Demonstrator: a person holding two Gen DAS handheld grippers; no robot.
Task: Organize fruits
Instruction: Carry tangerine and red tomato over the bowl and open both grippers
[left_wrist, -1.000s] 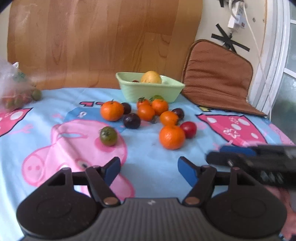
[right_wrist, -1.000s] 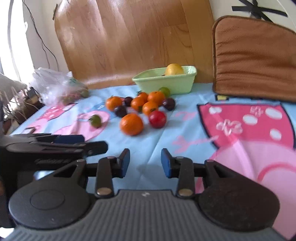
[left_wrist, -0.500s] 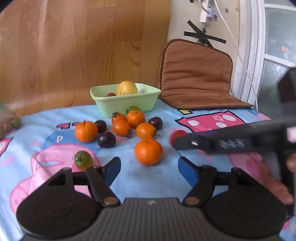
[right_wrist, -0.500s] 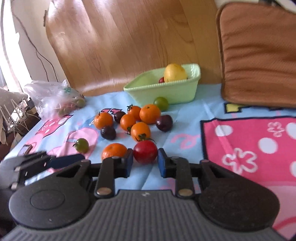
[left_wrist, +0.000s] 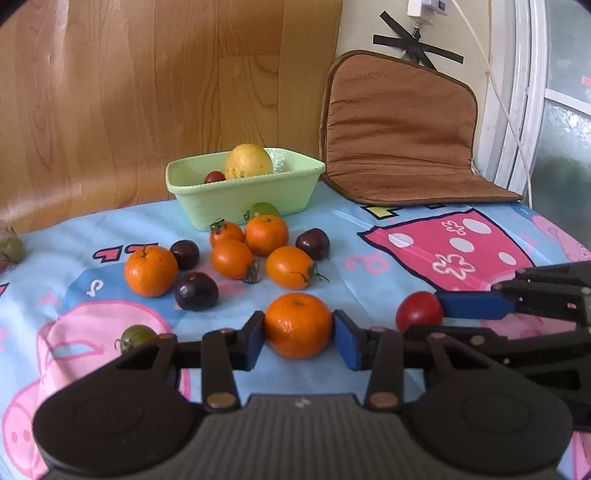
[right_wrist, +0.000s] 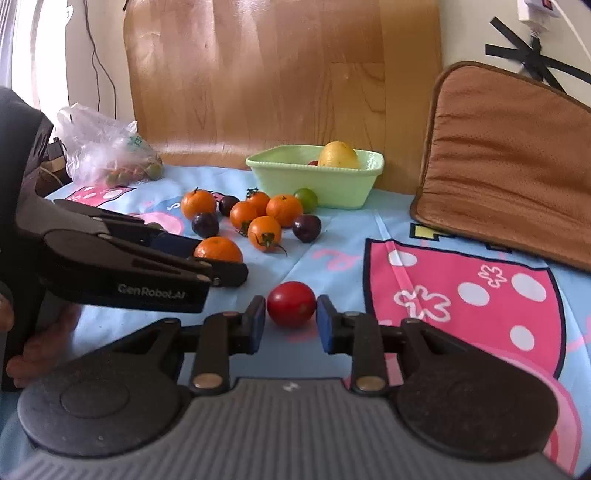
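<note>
Down low in the left wrist view, left gripper (left_wrist: 298, 339) brackets a tangerine (left_wrist: 298, 325); jaws are closing, both blue pads at the fruit's sides and seemingly touching it. Fruit sits on the cartoon-print tablecloth (left_wrist: 369, 229), centre bottom of frame.

Right gripper (right_wrist: 290, 321) frames a red tomato (right_wrist: 291, 303), lower centre of the right wrist view. Jaws are opening; a thin sliver of cloth shows between each pad and the tomato, so no firm hold visible. Tomato rests on the cloth.

Same tomato appears at right of the left wrist view, just beside the right gripper's blue finger.

Further up, mid-frame: loose cluster of orange tomatoes (left_wrist: 288, 266), more tangerines and dark plums (left_wrist: 195, 290), one green tomato (left_wrist: 137, 336) at lower left, partly behind the gripper body.

Behind the cluster, a pale green dish (left_wrist: 240, 195) holds a yellow fruit (left_wrist: 248, 162) and something small and red.

Upper right: brown cushion (left_wrist: 399, 136) against the wall. Upper left of the right wrist view: plastic bag (right_wrist: 107, 151) with produce.
</note>
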